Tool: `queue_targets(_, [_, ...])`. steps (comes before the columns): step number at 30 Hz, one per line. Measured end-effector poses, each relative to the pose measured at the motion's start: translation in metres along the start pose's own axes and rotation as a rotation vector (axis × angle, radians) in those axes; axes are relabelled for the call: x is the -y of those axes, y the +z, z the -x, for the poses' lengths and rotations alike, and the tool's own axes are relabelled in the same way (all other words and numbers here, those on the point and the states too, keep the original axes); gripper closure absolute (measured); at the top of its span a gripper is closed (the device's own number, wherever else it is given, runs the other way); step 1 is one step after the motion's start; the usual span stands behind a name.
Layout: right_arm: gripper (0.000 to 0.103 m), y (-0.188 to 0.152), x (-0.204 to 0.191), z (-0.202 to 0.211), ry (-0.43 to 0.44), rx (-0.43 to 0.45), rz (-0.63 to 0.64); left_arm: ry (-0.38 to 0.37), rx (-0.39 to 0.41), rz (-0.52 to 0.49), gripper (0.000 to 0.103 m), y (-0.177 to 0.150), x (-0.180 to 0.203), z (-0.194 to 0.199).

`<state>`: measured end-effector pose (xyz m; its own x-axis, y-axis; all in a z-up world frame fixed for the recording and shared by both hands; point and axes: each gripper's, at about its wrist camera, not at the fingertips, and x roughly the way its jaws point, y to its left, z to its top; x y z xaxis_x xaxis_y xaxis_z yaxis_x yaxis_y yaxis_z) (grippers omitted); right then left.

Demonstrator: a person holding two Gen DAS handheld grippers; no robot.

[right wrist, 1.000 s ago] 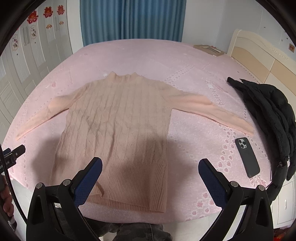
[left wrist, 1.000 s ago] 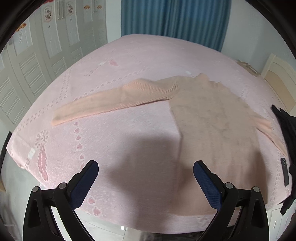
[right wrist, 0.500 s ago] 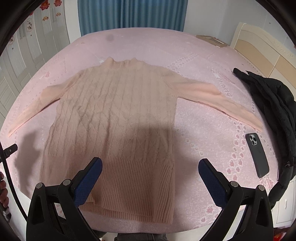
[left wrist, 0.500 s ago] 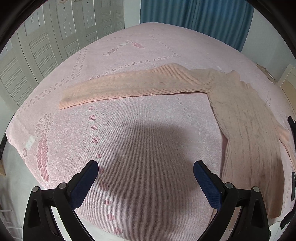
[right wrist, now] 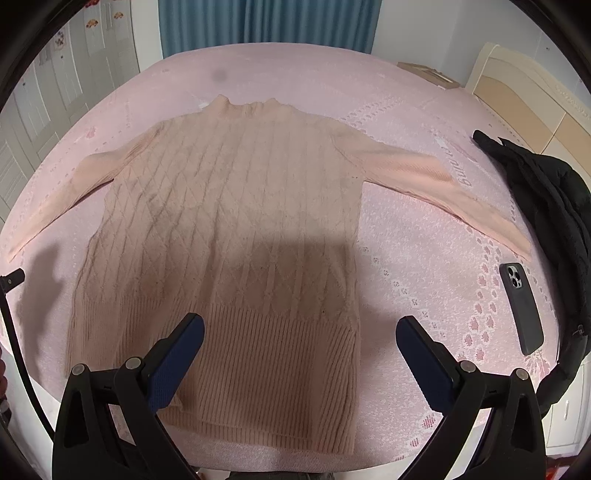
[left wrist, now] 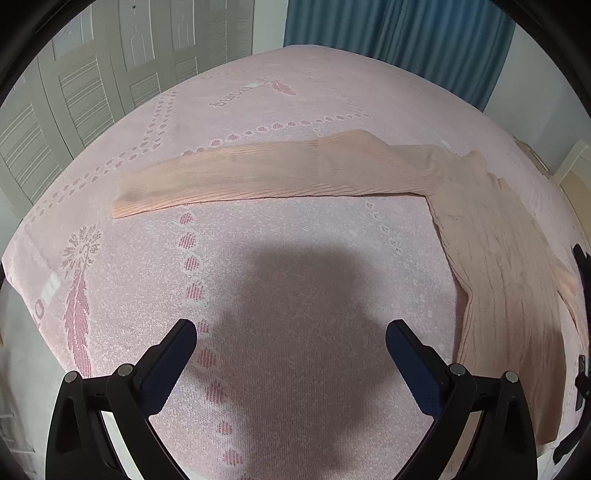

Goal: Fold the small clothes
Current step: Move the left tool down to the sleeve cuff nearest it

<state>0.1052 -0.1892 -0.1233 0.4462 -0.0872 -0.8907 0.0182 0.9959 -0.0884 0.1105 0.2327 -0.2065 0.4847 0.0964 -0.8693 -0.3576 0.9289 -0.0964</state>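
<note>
A peach knitted sweater (right wrist: 236, 221) lies flat and face up on the pink bed, both sleeves spread out. In the left wrist view its left sleeve (left wrist: 266, 173) stretches across the bed ahead of me, with the body (left wrist: 509, 280) at the right. My left gripper (left wrist: 291, 339) is open and empty above bare bedspread, short of the sleeve. My right gripper (right wrist: 300, 332) is open and empty over the sweater's ribbed hem (right wrist: 266, 369). The right sleeve (right wrist: 443, 192) reaches toward a phone.
A dark phone (right wrist: 521, 306) lies on the bed at the right, beside a black jacket (right wrist: 554, 206). The bed (left wrist: 295, 92) has a pink patterned spread. White wardrobe doors (left wrist: 55, 96) stand at the left, blue curtains (right wrist: 266, 22) behind, a headboard (right wrist: 524, 96) at the right.
My left gripper has swung left and moved in toward the left sleeve, which now fills more of its view. My right gripper has moved closer over the sweater's hem. Both stay open.
</note>
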Motion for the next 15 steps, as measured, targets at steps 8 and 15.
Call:
queue_targets(8, [0.001,0.0,-0.005,-0.005,-0.004,-0.007,0.018,0.029,0.011,0.03,0.0,0.01,-0.017,-0.006])
queue_targets(15, [0.001,0.001,-0.003,-0.009,-0.018,-0.005,0.039,0.029,0.026,0.09,0.003,0.018,-0.043,-0.016])
